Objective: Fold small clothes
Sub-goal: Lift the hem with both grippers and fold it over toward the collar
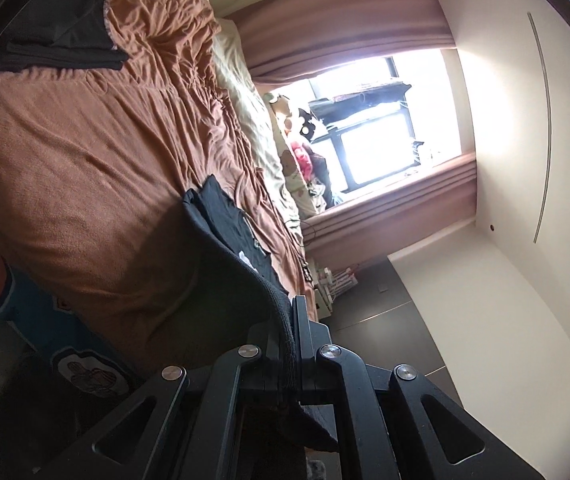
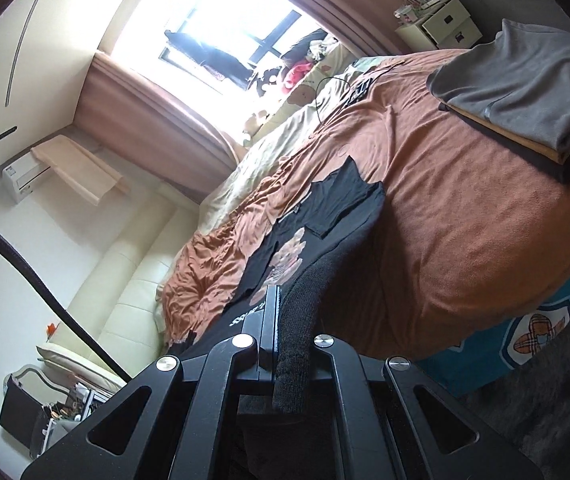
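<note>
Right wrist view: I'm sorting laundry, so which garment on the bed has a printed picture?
The black T-shirt lying flat nearest the tool; the folded grey top on the far stack is plain.

My left tongs (image 1: 289, 332) are rolled onto their side and clamped tight, the two black fingers (image 1: 303, 320) pressed together on a strip of dark knit cloth (image 1: 245, 276). My right tongs (image 2: 281, 320) are tilted the opposite way and are likewise closed hard, pinching the same kind of dark knit edge between them.
</note>
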### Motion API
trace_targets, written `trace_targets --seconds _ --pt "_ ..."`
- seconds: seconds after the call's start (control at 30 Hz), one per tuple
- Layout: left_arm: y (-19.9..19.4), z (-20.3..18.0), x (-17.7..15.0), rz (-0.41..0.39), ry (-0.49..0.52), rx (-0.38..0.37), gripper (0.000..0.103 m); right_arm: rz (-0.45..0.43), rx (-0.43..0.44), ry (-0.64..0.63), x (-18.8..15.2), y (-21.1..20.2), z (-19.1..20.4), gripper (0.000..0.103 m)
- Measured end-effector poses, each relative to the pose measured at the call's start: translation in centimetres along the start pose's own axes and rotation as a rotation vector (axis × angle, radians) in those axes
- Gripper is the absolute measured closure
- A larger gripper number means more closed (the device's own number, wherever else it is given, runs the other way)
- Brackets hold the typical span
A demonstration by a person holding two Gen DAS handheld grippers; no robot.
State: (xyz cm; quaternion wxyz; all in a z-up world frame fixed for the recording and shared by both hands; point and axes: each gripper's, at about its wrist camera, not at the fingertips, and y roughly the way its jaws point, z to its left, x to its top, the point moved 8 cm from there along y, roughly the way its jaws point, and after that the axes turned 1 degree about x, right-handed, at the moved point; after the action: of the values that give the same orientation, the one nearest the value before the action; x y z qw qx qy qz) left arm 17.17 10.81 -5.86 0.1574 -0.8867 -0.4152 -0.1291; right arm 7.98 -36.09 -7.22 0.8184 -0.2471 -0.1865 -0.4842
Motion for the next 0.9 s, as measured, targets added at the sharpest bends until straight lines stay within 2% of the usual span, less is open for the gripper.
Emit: trace_targets --seconds 0.27,0.53,0.7,0.9 --pt "-4.1 -2.4 -1.3 -0.035 0.034 -0.034 0.101 -0.048 0.048 -0.022 -0.3 -2.7 1.2 0.103" --pt "-6.5 -3.4 -3.0 -0.036 0.045 -0.052 0.101 -0.047 0.051 0.001 -1.5 -3.4 -0.2 0.103" --pt "-5.5 -3.2 -2.2 -0.029 0.037 -0.047 0.101 -0.039 0.046 0.003 -0.9 -2.4 -0.6 0.103" --pt "-2.9 -4.6 0.1 -0.026 0.062 -0.043 0.100 -0.042 0.053 -0.004 1.9 0.2 0.1 0.103"
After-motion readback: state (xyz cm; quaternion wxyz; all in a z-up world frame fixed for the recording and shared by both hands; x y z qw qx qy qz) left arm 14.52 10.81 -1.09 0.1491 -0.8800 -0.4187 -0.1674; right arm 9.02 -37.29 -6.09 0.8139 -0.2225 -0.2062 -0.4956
